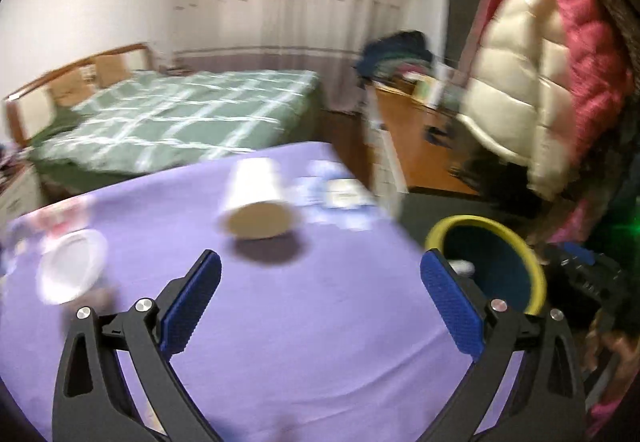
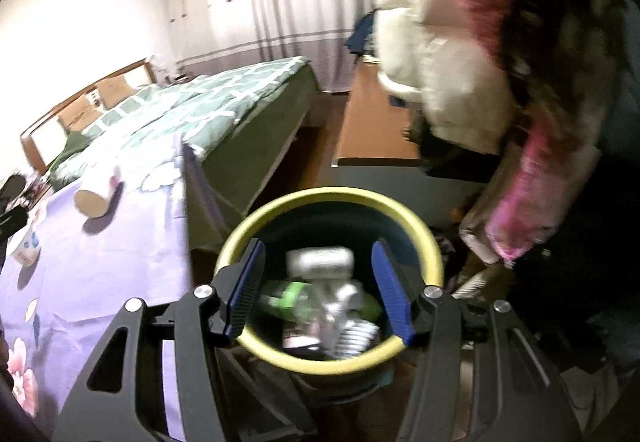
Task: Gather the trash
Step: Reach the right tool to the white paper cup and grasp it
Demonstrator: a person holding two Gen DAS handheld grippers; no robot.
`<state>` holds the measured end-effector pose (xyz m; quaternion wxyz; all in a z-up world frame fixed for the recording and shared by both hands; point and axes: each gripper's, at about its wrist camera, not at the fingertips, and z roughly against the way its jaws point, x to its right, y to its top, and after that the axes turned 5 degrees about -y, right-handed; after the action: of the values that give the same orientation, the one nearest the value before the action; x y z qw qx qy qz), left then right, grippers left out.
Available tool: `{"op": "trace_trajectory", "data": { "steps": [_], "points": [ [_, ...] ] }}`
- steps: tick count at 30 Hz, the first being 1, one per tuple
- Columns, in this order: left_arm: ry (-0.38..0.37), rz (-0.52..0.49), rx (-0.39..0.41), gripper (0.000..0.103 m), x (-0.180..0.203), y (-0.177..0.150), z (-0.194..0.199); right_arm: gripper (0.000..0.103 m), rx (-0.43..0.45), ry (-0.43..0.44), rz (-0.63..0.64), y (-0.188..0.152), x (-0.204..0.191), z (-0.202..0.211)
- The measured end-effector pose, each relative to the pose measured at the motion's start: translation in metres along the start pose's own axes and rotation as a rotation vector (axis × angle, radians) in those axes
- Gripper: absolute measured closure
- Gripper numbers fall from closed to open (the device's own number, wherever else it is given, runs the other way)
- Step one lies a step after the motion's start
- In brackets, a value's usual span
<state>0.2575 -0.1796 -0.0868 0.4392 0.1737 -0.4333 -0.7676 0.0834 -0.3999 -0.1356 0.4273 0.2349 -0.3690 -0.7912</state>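
Trash next: white paper cup on its side on purple cloth; light, crushable.
Left gripper spread wide, empty; pinch gently across cup wall. Right gripper part-spread, empty, above yellow-rimmed bin.

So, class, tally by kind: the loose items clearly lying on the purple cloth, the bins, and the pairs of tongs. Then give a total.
Paper cup, on its side: 1
White container, tipped: 1
Yellow-rimmed bin: 1
Pairs of tongs: 2, the left tongs and the right tongs
Total: 5
Blurred patches on the cloth may be print and are not counted.
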Motion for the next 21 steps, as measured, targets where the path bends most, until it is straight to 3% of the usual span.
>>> {"op": "trace_trajectory", "data": {
  "steps": [8, 12, 16, 21],
  "points": [
    [0.193, 0.099, 0.052, 0.005, -0.119, -0.029, 0.058, 0.049, -0.019, 0.170, 0.065, 0.023, -0.087, -0.008],
    [0.236, 0.182, 0.085, 0.005, -0.162, -0.043, 0.066, 0.049, -0.027, 0.259, 0.109, 0.040, -0.141, -0.014],
    [0.252, 0.238, 0.077, 0.005, -0.179, -0.053, 0.062, 0.048, -0.067, 0.340, 0.129, 0.061, -0.187, -0.027],
    [0.273, 0.254, 0.079, 0.005, -0.187, -0.058, 0.064, 0.040, -0.076, 0.346, 0.188, 0.086, -0.245, -0.044]
  ]
}}
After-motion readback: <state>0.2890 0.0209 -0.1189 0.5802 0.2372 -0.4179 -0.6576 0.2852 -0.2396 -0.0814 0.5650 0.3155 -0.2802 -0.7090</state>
